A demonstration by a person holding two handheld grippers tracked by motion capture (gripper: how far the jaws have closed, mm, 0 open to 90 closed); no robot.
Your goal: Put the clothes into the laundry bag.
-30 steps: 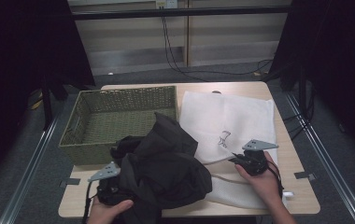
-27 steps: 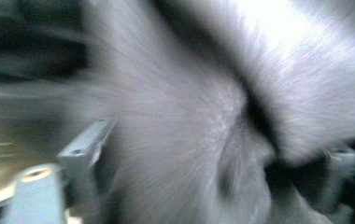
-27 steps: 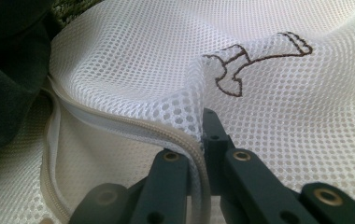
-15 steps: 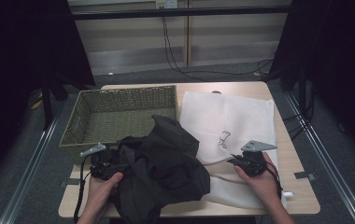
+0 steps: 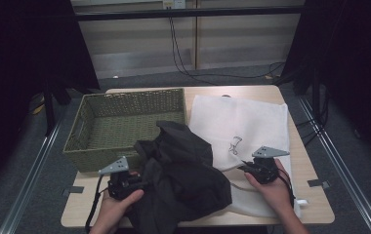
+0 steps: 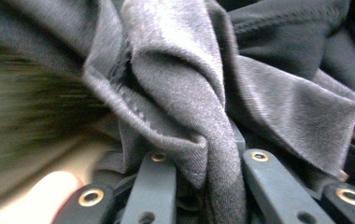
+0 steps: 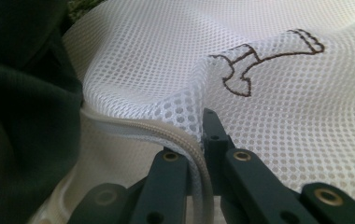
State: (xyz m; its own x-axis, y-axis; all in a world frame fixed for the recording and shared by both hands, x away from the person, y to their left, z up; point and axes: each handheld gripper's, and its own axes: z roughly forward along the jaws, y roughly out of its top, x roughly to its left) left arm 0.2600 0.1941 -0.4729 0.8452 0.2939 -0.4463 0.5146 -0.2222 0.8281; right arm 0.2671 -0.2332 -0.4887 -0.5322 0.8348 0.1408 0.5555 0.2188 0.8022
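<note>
As you read across the tabletop (image 5: 125, 217) from left to right, the count runs like this:
Baskets: one green woven basket (image 5: 125, 124) at the left rear, with a corner of the dark cloth draped over its near rim.
Dark garments: one, a crumpled dark garment (image 5: 183, 180) in the middle, partly lying over the white bag's left edge.
Mesh bags: one white mesh laundry bag (image 5: 242, 122) spread flat on the right half.
Claws: two, one in each of your hands.
Left claw (image 5: 142, 180): its jaws have just been closing, and a thick fold of the dark garment is pinched between them.
Right claw (image 5: 244, 168): closed tight on the bag's zipped edge.
High view: shows you both hands, the basket and the whole layout.
Left gripper view: shows the grey twill weave and a stitched seam of the fold (image 6: 189, 107), with the background blurred.
Right gripper view: shows the white zipper (image 7: 166, 135) running between the jaws and a brown stitched emblem (image 7: 255, 65) on the mesh.
</note>
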